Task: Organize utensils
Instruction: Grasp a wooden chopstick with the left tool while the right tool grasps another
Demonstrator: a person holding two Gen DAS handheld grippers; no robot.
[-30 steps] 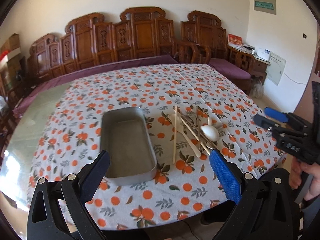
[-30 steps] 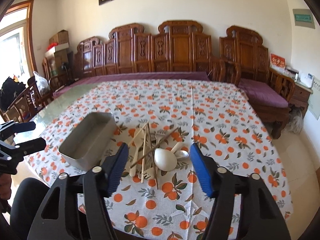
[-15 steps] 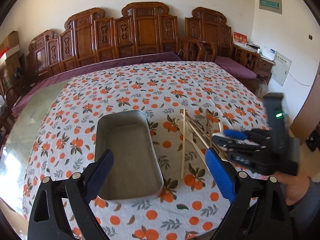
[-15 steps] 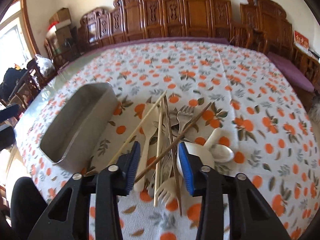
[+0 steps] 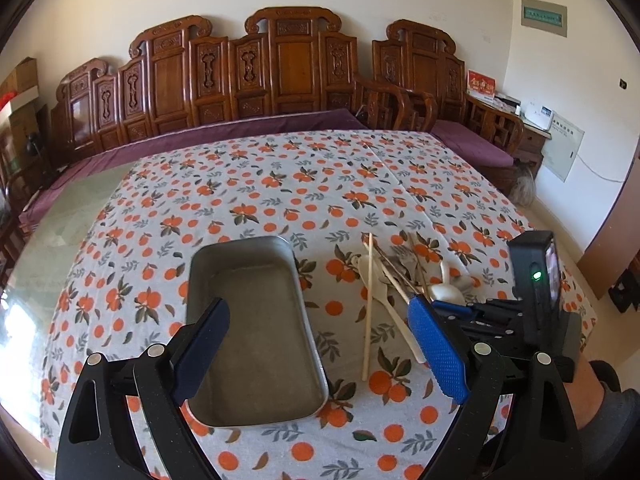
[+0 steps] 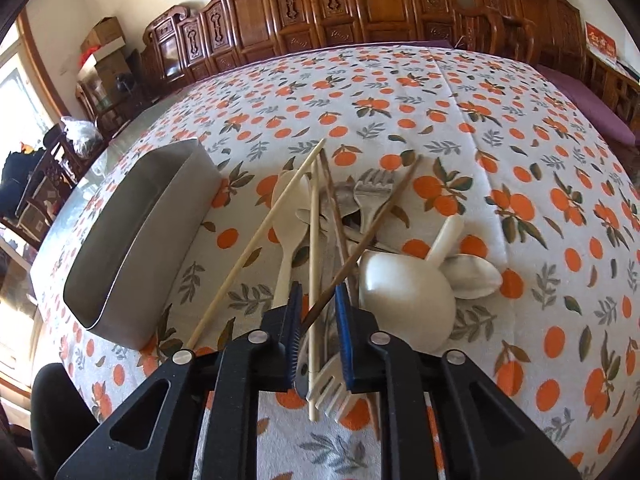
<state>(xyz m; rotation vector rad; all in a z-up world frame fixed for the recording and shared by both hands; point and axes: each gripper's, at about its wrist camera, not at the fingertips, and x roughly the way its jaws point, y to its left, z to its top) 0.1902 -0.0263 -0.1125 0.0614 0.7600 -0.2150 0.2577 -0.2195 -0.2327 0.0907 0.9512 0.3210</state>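
Observation:
An empty metal tray [image 5: 256, 328] lies on the orange-print tablecloth; it also shows in the right wrist view [image 6: 132, 240]. A pile of utensils [image 6: 344, 232] lies to its right: pale and dark chopsticks, forks, a metal spoon, a white ceramic spoon [image 6: 404, 292]. My right gripper [image 6: 318, 312] is low over the pile's near end, its jaws narrowed around a dark chopstick [image 6: 360, 248] with a small gap still visible. My left gripper [image 5: 316, 344] is open and empty above the tray's near end. The right gripper [image 5: 452, 306] shows at the pile in the left wrist view.
The tablecloth [image 5: 320, 184] covers a large table; bare glass top [image 5: 52, 216] shows at the left. Carved wooden benches [image 5: 280, 76] with purple cushions stand behind. The table's near edge is close under both grippers.
My right gripper has come down onto the utensil pile and its jaws have narrowed from wide open to close around the dark chopstick. My left gripper has moved slightly forward over the tray.

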